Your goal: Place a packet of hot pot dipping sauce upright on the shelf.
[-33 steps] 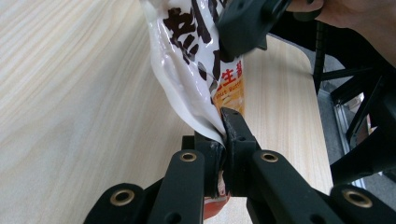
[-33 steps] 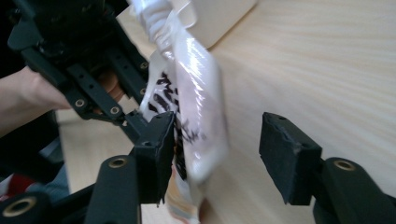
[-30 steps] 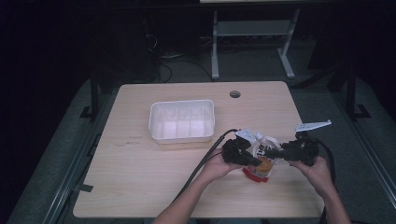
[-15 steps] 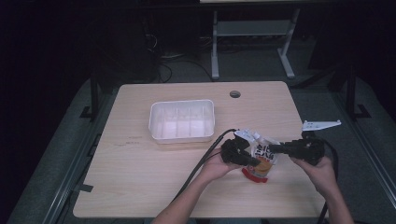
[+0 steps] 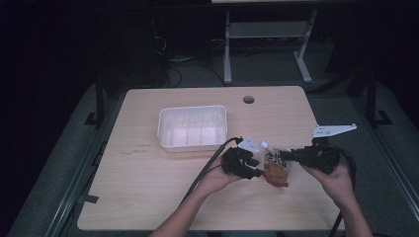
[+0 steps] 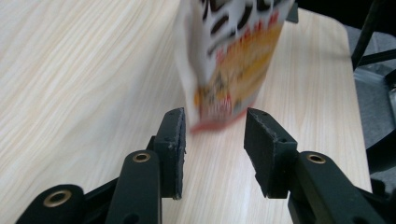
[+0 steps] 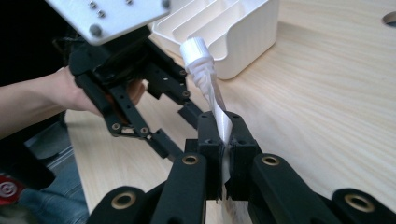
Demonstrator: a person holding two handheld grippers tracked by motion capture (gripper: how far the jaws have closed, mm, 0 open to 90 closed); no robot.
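My right gripper [image 7: 223,161] fingers pinch the spouted pouch [image 5: 275,168] upright; left gripper [image 6: 215,140] fingers gape wide just below its bottom edge. Next, I reckon, closing left on it

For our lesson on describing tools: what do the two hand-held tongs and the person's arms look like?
Both tongs, left and right, are black, built of jointed links with brass-coloured rivets and thick, flat, rough-edged pads. A black cable trails from the left one, another from the right. Each carries a pale grey three-cornered plate with screws. The forearms are bare, with no sleeves in sight.
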